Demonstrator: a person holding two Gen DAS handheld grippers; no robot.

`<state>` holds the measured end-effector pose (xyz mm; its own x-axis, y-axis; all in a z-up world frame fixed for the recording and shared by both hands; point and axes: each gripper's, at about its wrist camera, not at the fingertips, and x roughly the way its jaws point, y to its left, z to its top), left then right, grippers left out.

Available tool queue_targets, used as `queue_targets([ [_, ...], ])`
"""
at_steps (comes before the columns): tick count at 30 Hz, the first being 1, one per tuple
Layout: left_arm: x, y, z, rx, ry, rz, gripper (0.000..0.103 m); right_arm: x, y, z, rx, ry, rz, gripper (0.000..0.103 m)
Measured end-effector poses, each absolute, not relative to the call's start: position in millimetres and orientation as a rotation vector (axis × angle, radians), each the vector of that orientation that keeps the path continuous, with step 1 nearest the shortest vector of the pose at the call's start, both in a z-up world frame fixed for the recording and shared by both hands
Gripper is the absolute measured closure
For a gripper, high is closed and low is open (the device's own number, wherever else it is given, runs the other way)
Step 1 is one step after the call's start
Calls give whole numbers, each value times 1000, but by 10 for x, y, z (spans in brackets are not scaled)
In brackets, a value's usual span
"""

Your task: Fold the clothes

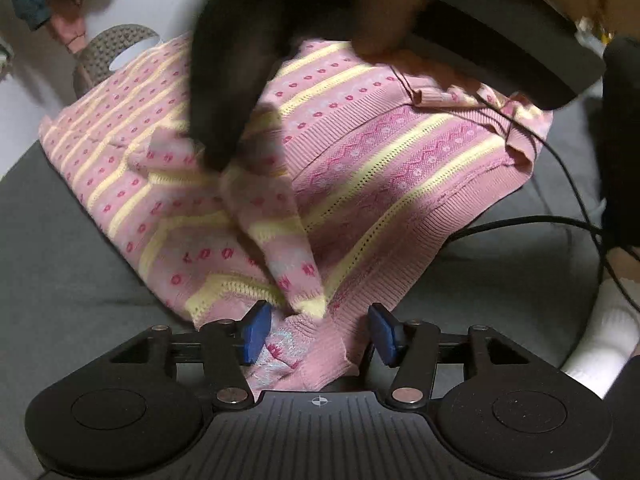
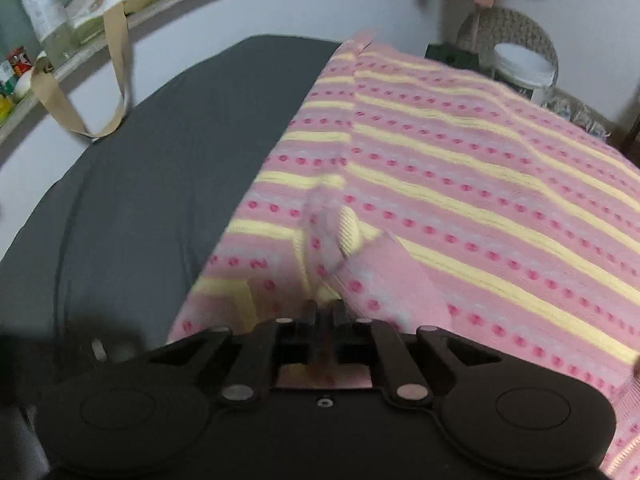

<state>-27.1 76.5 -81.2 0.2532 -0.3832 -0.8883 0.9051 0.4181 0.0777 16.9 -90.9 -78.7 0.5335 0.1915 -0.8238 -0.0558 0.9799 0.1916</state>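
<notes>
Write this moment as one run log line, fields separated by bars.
step: fold sleeve | left gripper: open around cuff | right gripper: shut on pink striped sweater | surface: grey sheet

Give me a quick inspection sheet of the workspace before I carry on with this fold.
Surface: dark grey sheet, smooth, bare left of the garment.
Job's things: pink knit sweater with yellow stripes, spread out, one part lifted and bunched.
Clutter: nothing seen on the sheet besides the sweater.
Grippers: left gripper open, blue pads either side of a sweater edge; right gripper shut on a fold of the sweater.
Cables: black cable runs across the sweater's right edge and onto the sheet.
Surroundings: beige bag strap hanging from a cluttered shelf; woven basket by the wall; a white sock at right.
</notes>
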Motion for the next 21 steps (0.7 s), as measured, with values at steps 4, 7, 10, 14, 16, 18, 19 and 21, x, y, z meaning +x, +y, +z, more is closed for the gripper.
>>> queue_targets([
  [4, -22, 1080, -632, 472, 908, -835, 49, -142, -1068, -798, 107, 999, 124, 97],
  [7, 177, 1446, -508, 236, 883, -703, 49, -352, -1290, -871, 180, 1037, 107, 97],
  [10, 352, 1759, -503, 23, 908, -571, 48, -476, -1442, -925, 289, 1067, 97, 92],
  [14, 443, 1855, -558, -57, 946, -455, 48, -554, -1499, -848, 404, 1011, 111, 62],
  [16, 460, 1822, -595, -33, 947, -400, 48, -549, -1364, -766, 369, 961, 174, 62],
  [18, 484, 1797, -611, -13, 944, -359, 48, -551, -1140, -683, 270, 908, 279, 62],
  [19, 497, 1788, -616, -6, 941, -350, 48, -563, -963, -643, 172, 879, 363, 61],
  [21, 504, 1795, -605, -8, 936, -346, 48, -622, -541, -622, -80, 832, 530, 61],
])
